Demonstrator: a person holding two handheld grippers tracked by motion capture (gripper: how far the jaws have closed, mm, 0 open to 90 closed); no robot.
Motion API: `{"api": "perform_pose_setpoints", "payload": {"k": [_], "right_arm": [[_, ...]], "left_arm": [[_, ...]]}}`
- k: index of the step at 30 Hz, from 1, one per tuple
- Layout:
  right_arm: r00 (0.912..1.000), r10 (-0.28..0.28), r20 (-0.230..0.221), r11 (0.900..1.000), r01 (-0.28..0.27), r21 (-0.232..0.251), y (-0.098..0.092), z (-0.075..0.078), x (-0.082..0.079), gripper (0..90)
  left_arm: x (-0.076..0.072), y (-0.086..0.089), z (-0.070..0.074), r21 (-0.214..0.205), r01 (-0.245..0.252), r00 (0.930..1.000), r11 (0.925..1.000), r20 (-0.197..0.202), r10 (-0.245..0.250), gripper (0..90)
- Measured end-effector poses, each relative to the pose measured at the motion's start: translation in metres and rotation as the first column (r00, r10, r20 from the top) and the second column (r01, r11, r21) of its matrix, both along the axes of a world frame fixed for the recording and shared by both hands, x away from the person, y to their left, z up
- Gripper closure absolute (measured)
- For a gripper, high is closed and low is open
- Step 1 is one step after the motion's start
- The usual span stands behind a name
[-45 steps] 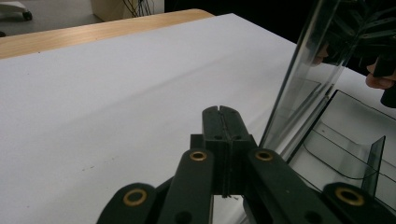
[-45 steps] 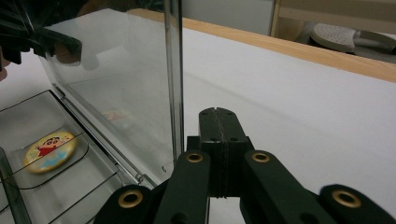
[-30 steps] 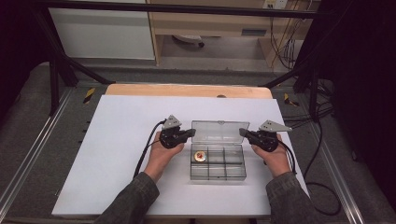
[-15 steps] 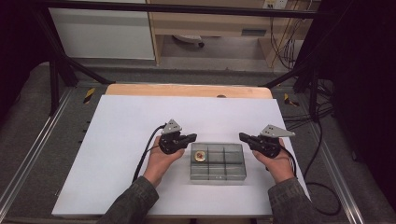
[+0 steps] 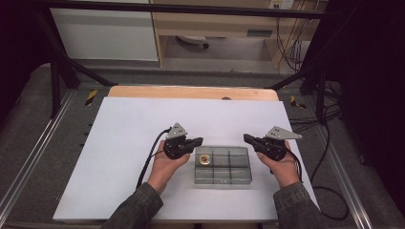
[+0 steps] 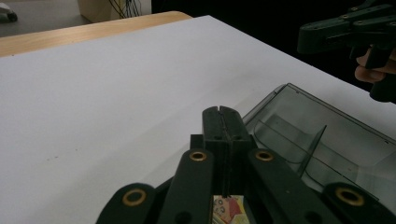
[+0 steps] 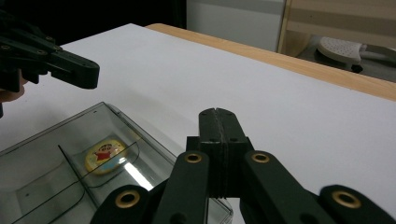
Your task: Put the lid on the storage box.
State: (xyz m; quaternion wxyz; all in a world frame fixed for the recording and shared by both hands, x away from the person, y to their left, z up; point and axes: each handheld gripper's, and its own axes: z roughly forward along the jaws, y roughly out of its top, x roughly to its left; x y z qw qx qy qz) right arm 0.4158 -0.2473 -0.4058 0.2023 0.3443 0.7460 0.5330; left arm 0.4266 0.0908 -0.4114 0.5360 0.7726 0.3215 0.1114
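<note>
Closing of a compartment box, high view and both gripper views. The clear plastic box (image 5: 223,165) lies on the white counter (image 5: 133,143), near the front edge, between the two hands. Its lid, which stood raised toward the far side a second ago, now lies flat over the compartments. A round cartoon badge (image 5: 205,159) sits in the far left compartment and shows through the lid in the right gripper view (image 7: 104,154). The left tool (image 5: 197,141) hangs at the box's far left corner, its jaws pressed together on nothing. The right tool (image 5: 248,139) stands just off the far right corner, jaws likewise pressed together and empty. Both tools have drawn back from the lid's far edge toward the box's two ends. Judged from this, the lid-lowering step looks complete; whether the latch has seated cannot be told from these views.
</note>
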Motion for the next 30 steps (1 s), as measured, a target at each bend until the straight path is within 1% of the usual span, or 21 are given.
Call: {"api": "perform_pose_setpoints", "payload": {"k": [4, 8, 10, 13, 16, 19, 21, 22, 24, 26, 28, 30], "right_arm": [[0.9998, -0.018, -0.005, 0.9995, 0.018, 0.025, -0.001, 0.002, 0.0, 82.1], [0.9997, -0.025, -0.003, 0.999, 0.025, 0.037, -0.001, 0.004, 0.0, 78.6], [0.9995, -0.031, 0.0, 0.9986, 0.031, 0.044, 0.0, 0.005, -0.001, 73.6], [0.9988, -0.049, -0.004, 0.9974, 0.049, 0.054, 0.001, 0.008, -0.001, 59.8], [0.9979, -0.065, -0.004, 0.9958, 0.065, 0.064, 0.003, 0.011, -0.001, 51.3], [0.9966, -0.083, 0.006, 0.9946, 0.082, 0.063, 0.005, 0.013, -0.002, 43.7], [0.9956, -0.093, 0.013, 0.9939, 0.092, 0.062, 0.006, 0.014, -0.002, 38.0], [0.9956, -0.093, 0.015, 0.9939, 0.092, 0.062, 0.007, 0.014, -0.003, 35.8], [0.9954, -0.095, 0.016, 0.9938, 0.094, 0.059, 0.008, 0.014, -0.003, 31.2], [0.9943, -0.105, 0.019, 0.9932, 0.104, 0.054, 0.01, 0.015, -0.003, 26.7], [0.9925, -0.12, 0.023, 0.9917, 0.118, 0.05, 0.011, 0.016, -0.003, 22.1], [0.9901, -0.138, 0.025, 0.989, 0.137, 0.057, 0.011, 0.017, -0.003, 16.7]], "left_arm": [[-0.002, 0.001, 0.002, 0.005, -0.012, 0.9998, 0.9999, 0.019, 0.012, 86.0], [-0.003, 0.001, 0.001, 0.004, -0.02, 0.9995, 0.9998, 0.025, 0.02, 82.1], [-0.004, 0.0, 0.001, 0.003, -0.031, 0.999, 0.9995, 0.032, 0.031, 76.8], [-0.005, 0.0, 0.002, 0.01, -0.057, 0.9973, 0.9983, 0.048, 0.056, 64.7], [-0.006, 0.0, 0.003, 0.007, -0.08, 0.9952, 0.9967, 0.057, 0.08, 54.8], [-0.006, 0.001, 0.004, 0.002, -0.095, 0.9933, 0.9954, 0.065, 0.095, 45.1], [-0.006, 0.001, 0.004, 0.007, -0.107, 0.9915, 0.9942, 0.075, 0.106, 39.1], [-0.006, 0.001, 0.004, 0.012, -0.115, 0.9901, 0.9933, 0.083, 0.113, 35.8], [-0.007, 0.0, 0.005, 0.034, -0.149, 0.9843, 0.9882, 0.1, 0.145, 27.7], [-0.008, 0.0, 0.005, 0.043, -0.172, 0.9801, 0.9841, 0.108, 0.167, 23.0], [-0.008, 0.0, 0.006, 0.042, -0.179, 0.979, 0.9831, 0.107, 0.173, 20.2], [-0.008, 0.0, 0.007, 0.034, -0.184, 0.9786, 0.9823, 0.099, 0.18, 17.0]]}}
